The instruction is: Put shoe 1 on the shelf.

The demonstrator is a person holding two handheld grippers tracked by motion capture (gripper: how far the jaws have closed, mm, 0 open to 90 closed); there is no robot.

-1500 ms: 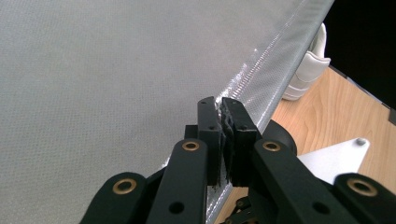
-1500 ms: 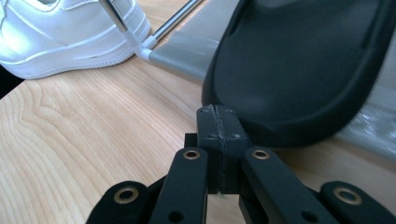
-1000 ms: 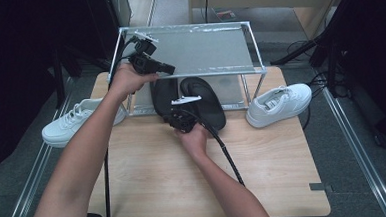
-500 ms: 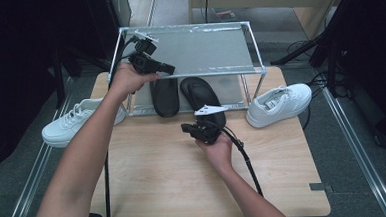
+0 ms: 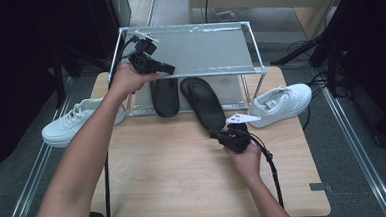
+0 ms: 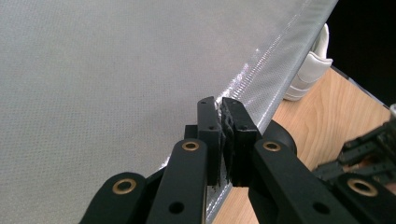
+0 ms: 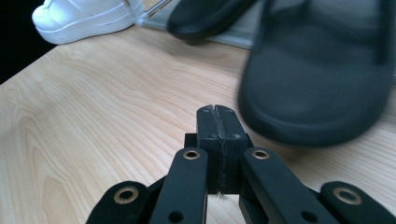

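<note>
The left hand-held gripper [image 5: 166, 68], jaws closed on the front rail of the grey mesh metal shoe rack [image 5: 198, 48] at the desk's far edge, apparently steadies it, while the right hand-held gripper [image 5: 221, 135], closed empty, sits at the heel of the black rubber slipper [image 5: 203, 102] jutting from the lower shelf, likely to nudge it

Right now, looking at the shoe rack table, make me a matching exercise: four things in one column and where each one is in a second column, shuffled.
Things:
1. left gripper
2. right gripper
3. long black sandal
4. right white sneaker

Places:
A. on the table, right of the rack
B. at the front left edge of the rack's top shelf
C. low over the wooden table, at the sandal's near end
D. half under the rack, sticking out onto the table

Pairs: 1-B, 2-C, 3-D, 4-A
</note>
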